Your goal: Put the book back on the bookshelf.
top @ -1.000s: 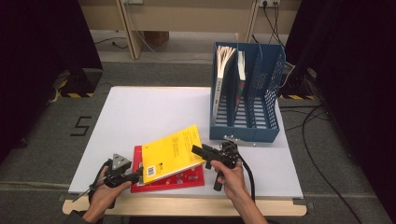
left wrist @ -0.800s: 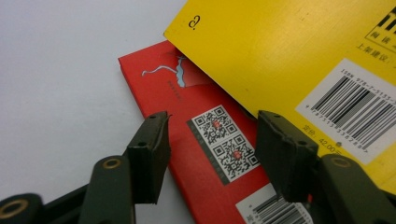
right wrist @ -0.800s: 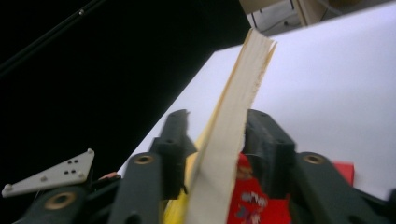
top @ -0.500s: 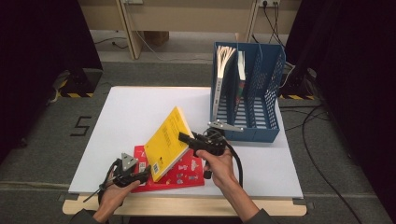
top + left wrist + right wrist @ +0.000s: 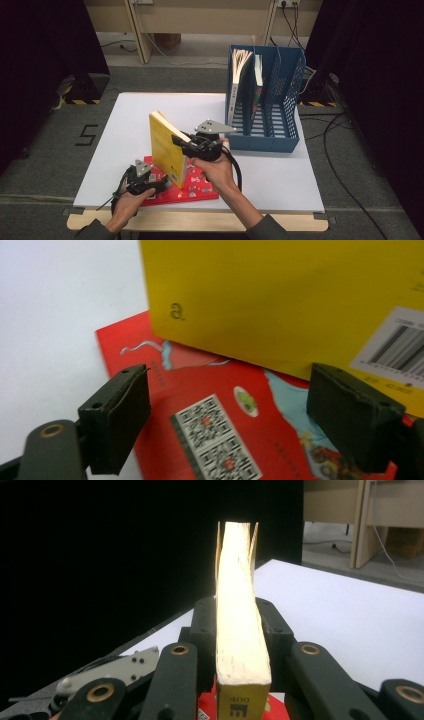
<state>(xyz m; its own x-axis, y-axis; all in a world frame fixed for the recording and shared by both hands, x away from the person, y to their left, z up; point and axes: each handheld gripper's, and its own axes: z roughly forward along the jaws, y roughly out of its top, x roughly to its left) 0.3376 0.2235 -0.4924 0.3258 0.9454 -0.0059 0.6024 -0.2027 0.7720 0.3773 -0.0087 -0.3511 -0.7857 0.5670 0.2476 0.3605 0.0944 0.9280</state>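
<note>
Now, at the table's near edge, my left gripper [image 5: 150,181] rests over the flat red paperback with QR codes on its cover [image 5: 197,190]; its jaws have just been opening and stand released, the red cover showing between the pads [image 5: 120,415] with nothing clamped. Seen from the left gripper view, the thick yellow paperback book [image 5: 280,300] stands at twelve o'clock from those jaws, its lower edge on the red cover. At centre, my right gripper [image 5: 186,141] has just been closing and is clenched on the yellow book [image 5: 167,150], holding it upright on its edge; the right gripper view has the cream page block [image 5: 240,625] pinched between my pads. At two o'clock from the yellow book, well apart, the blue plastic file rack [image 5: 285,100] stands on the white table [image 5: 280,170], with books upright in its left compartments.
</note>
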